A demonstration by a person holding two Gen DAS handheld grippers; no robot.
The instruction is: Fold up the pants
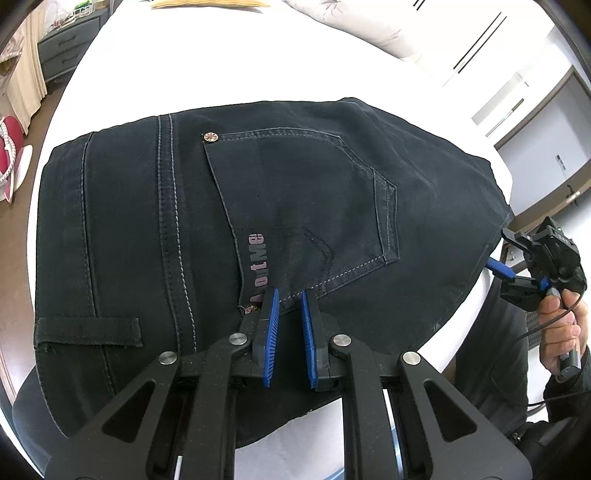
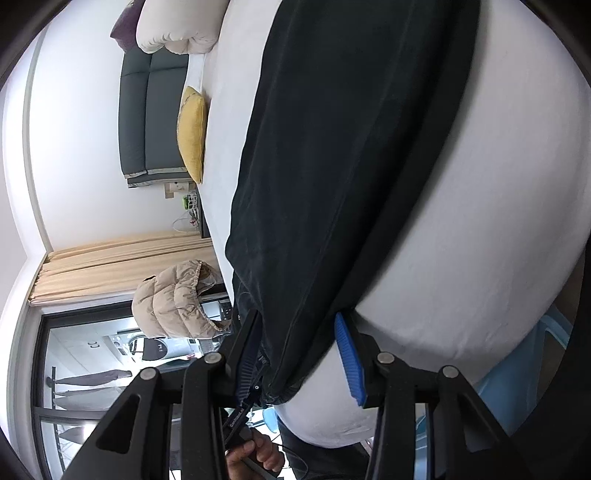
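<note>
Surface: white bed (image 1: 229, 55).
Lying on it: dark pants (image 1: 258, 221), centre; yellow pillow (image 2: 192, 133) at 9 o'clock, right-wrist view.

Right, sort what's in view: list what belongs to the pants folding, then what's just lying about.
For the job:
- black jeans, spread on the bed
- left gripper, open over the back pocket
- right gripper, at the jeans' edge
- white bed sheet under them

Lying about:
- yellow cushion
- white pillow
- beige puffer jacket
- grey nightstand
</note>
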